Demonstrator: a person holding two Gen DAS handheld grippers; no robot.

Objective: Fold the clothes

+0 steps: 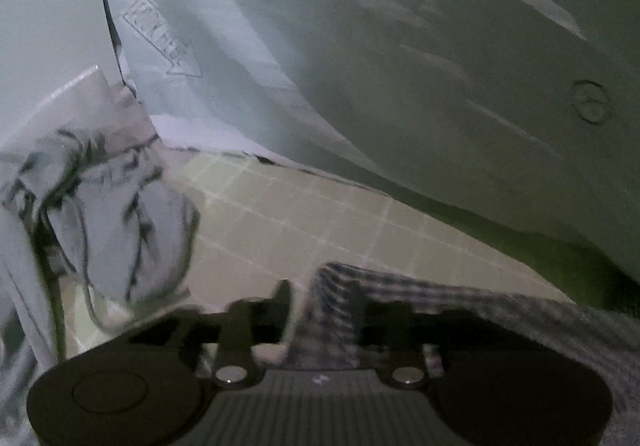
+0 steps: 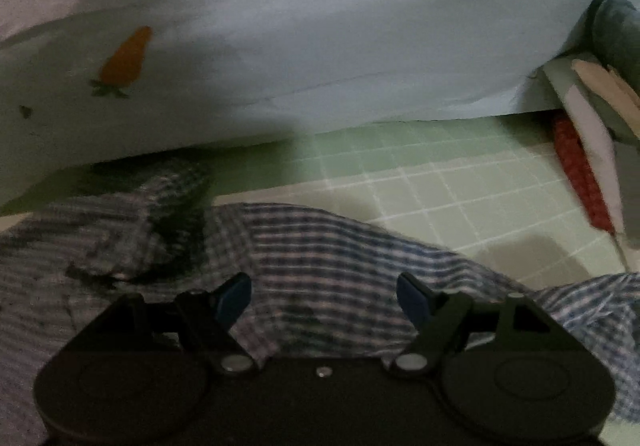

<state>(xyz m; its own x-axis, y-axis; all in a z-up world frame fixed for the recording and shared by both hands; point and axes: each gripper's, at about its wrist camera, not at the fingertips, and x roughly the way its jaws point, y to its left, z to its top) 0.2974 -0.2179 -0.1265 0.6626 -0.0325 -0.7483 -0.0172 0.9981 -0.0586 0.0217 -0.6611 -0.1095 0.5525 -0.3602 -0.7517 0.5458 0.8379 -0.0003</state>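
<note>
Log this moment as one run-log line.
left gripper: jaws shut on checked shirt | right gripper: jaws open above shirt | surface: green grid sheet | fold: not yet done

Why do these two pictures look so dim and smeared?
Left wrist view: dark, curved by the fisheye lens, pale cloth streaked with motion blur. Right wrist view: dim too, checked shirt soft and shadowed, carrot print blurred.

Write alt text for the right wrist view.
The right gripper, jaws open, hovers over a crumpled blue-and-white checked shirt on a green grid-patterned surface. Behind hangs a pale sheet with an orange carrot print; folded fabrics sit at right.
</note>
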